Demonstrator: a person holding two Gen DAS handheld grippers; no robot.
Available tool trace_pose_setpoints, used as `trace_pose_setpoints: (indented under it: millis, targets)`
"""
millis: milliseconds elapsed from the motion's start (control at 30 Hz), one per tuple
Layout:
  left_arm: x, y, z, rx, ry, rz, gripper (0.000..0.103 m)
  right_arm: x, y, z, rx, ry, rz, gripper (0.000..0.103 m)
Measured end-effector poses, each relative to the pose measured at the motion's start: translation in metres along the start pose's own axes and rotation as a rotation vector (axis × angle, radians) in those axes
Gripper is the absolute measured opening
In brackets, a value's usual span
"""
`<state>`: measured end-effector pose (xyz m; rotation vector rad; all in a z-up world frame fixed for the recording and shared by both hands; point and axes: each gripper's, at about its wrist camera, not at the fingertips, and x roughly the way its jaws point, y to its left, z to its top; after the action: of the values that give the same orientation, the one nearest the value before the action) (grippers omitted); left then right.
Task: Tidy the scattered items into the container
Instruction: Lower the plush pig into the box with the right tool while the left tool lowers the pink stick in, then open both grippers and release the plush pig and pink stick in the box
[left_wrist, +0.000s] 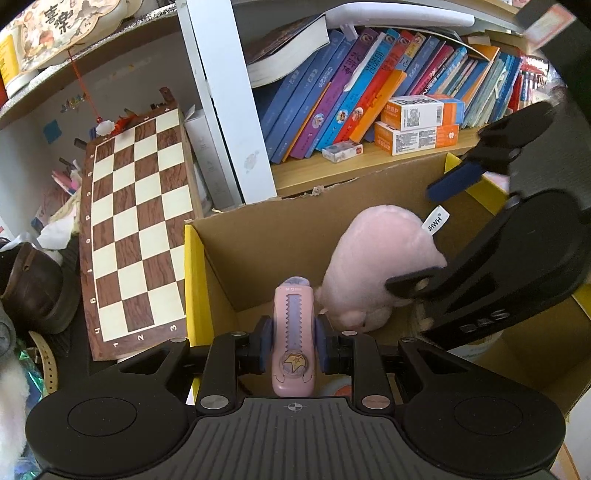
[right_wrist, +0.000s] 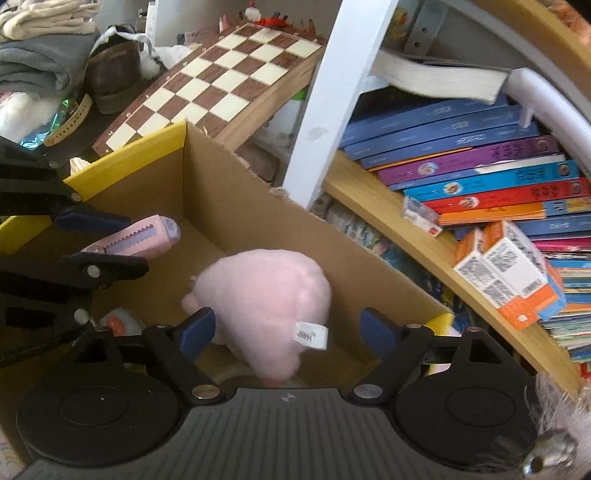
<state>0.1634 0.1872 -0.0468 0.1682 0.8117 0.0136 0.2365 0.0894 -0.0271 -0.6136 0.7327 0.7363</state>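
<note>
The left tongs (left_wrist: 293, 347) are pinching a pink utility knife (left_wrist: 293, 339) over the cardboard box (left_wrist: 258, 236); the right tongs (right_wrist: 284, 332) are standing spread around the pink plush toy (right_wrist: 266, 295).

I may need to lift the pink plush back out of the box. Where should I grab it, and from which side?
Grip the pink plush across its rounded upper body near the white tag, coming straight down from above: the cardboard box walls block the sides, and the soft bulge should squeeze between open pads.

black claw (left_wrist: 293, 345) frames – blue pads (right_wrist: 195, 331), silver screws, ribbed grey base.
</note>
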Motion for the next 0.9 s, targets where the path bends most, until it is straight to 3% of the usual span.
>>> trace_pose_setpoints:
  millis: [233, 533, 900]
  targets:
    - [0.002, -0.004, 0.0, 0.035, 0.009, 0.019, 0.024, -0.043, 0.002, -0.017, 0.0, -0.089, -0.039, 0.086]
    - [-0.001, -0.007, 0.001, 0.048, 0.011, 0.016, 0.027, -0.07, 0.0, -0.03, 0.068, -0.105, -0.055, 0.086]
    - [-0.044, -0.024, -0.001, 0.068, -0.076, 0.025, 0.056, -0.106, -0.001, -0.046, 0.131, -0.135, -0.079, 0.086]
